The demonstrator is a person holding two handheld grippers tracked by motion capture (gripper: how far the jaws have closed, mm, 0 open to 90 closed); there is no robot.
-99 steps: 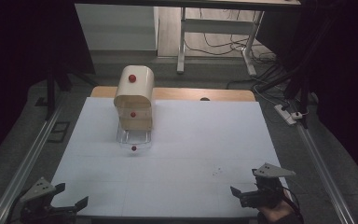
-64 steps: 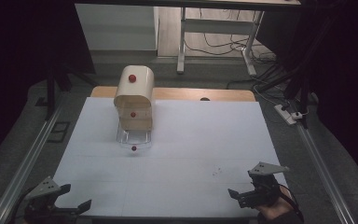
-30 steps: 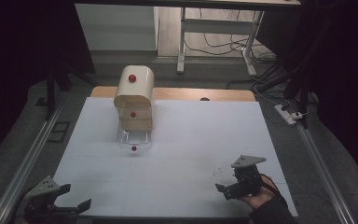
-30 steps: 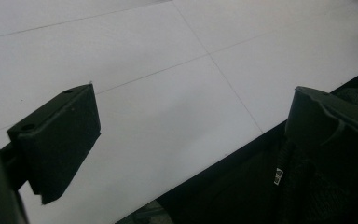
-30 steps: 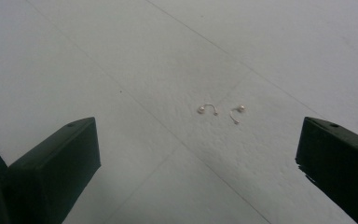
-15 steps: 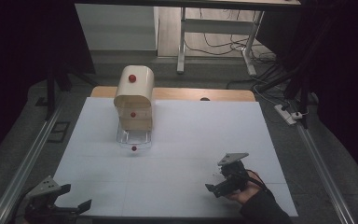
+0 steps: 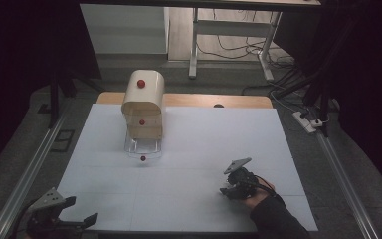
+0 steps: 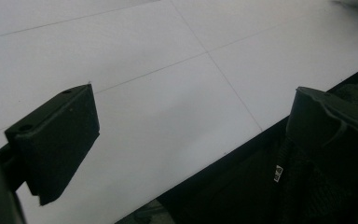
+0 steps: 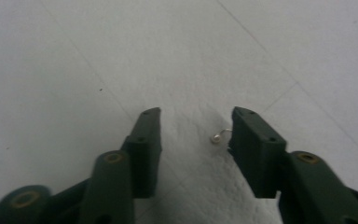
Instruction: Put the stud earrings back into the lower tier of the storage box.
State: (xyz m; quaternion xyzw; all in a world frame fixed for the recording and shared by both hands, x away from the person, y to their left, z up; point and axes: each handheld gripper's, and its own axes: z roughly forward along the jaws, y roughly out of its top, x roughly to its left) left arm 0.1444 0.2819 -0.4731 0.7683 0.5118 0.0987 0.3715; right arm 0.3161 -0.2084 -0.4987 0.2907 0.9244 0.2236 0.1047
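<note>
A tiny silver hook with a pale bead (image 9: 216, 136) lies on the white mat (image 7: 199, 139). My right gripper (image 9: 196, 114) is open and held low over the mat, and the hook sits between its jaws, close to the right one. In the high view the right gripper (image 7: 225, 191) is at the front right of the mat, held by a dark-sleeved hand. My left gripper (image 7: 83, 209) hovers at the mat's front left corner, open with nothing between its jaws (image 8: 191, 116).
A cream, round-topped box with red knobs (image 7: 143, 102) stands at the back left of the mat. A clear drawer (image 7: 143, 147) with a red knob sticks out of its front. Metal rails run along both sides of the table, and the wooden tabletop edge (image 7: 238, 100) runs behind the mat.
My right gripper has moved from the front right corner leftward and farther onto the mat, coming down around the small hook. My left gripper has barely shifted.
</note>
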